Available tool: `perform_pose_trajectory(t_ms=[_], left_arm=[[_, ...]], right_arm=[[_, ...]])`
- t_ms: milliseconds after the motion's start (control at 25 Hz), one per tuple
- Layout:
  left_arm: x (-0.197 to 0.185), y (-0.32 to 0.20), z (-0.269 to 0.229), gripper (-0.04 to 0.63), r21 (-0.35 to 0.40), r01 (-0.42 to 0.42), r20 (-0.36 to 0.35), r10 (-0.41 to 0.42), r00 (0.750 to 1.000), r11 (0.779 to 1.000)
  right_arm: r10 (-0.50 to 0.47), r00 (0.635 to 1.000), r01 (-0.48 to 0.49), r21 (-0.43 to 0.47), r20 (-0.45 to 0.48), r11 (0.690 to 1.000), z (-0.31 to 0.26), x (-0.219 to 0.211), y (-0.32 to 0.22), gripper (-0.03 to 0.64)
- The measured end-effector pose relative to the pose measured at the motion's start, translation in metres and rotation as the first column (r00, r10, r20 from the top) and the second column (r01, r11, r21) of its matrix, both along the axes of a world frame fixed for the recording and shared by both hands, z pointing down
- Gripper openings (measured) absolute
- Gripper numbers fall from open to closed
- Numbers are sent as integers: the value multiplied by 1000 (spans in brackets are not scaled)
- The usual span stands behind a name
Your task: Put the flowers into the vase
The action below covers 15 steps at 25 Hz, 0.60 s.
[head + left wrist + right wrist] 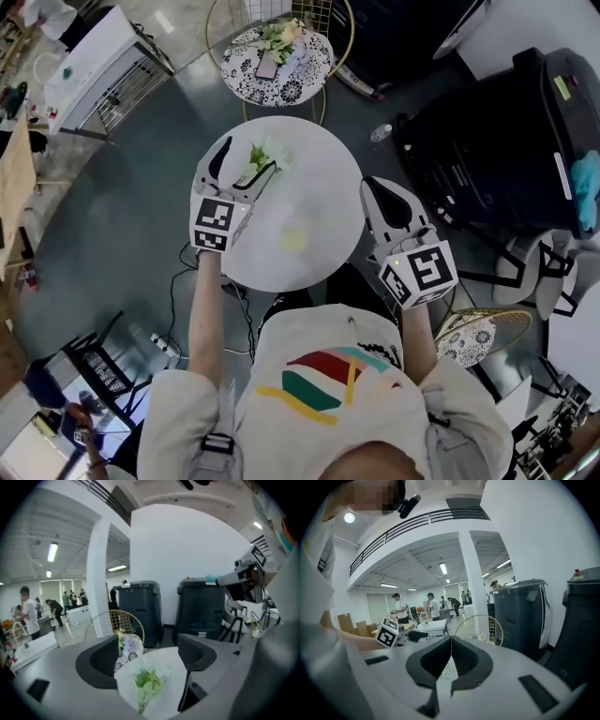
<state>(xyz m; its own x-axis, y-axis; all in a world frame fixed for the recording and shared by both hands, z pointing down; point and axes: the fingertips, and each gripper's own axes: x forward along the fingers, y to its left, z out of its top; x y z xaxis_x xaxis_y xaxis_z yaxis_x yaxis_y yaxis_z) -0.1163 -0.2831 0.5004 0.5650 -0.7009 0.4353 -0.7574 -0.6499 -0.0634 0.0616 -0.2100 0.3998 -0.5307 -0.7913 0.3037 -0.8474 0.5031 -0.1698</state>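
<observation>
A small bunch of white and green flowers [267,153] lies on the round white table [314,183], toward its far left. My left gripper [242,167] hangs over that side with its jaws open, one on either side of the stems. In the left gripper view the flowers [147,686] lie on the tabletop low between the two spread fingers [101,660], and no pad presses on them. My right gripper [389,211] is at the table's right edge, shut and holding nothing; its pads [451,641] meet. A faint yellowish round thing [295,239] sits near the table's front; I cannot tell what it is.
Beyond the white table stands a small patterned table [300,80] in a gold wire frame, with more flowers on it. Black bins [506,141] stand to the right, with a patterned chair seat [473,339] nearer me. Cables lie on the floor at left. People stand far off.
</observation>
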Motion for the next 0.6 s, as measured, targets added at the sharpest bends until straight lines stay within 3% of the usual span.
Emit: perform_pose_trajectory(t_ms=[160,400,600], left_arm=[[2,-4,73,380,-144,-87,130,106,986,986],[-2,-2,155,380,-364,-71,167,140,976,929],[-7,-2,190,380,-439,-59,250,184,951,897]], right_arm=[[10,1000,-10,-56,-5,998,19,1,1,12],[5,1000,-7,-101,-14,995,35,-4,-2,12],[7,1000,-10,-127,-28,992,45,-3,-3,12]])
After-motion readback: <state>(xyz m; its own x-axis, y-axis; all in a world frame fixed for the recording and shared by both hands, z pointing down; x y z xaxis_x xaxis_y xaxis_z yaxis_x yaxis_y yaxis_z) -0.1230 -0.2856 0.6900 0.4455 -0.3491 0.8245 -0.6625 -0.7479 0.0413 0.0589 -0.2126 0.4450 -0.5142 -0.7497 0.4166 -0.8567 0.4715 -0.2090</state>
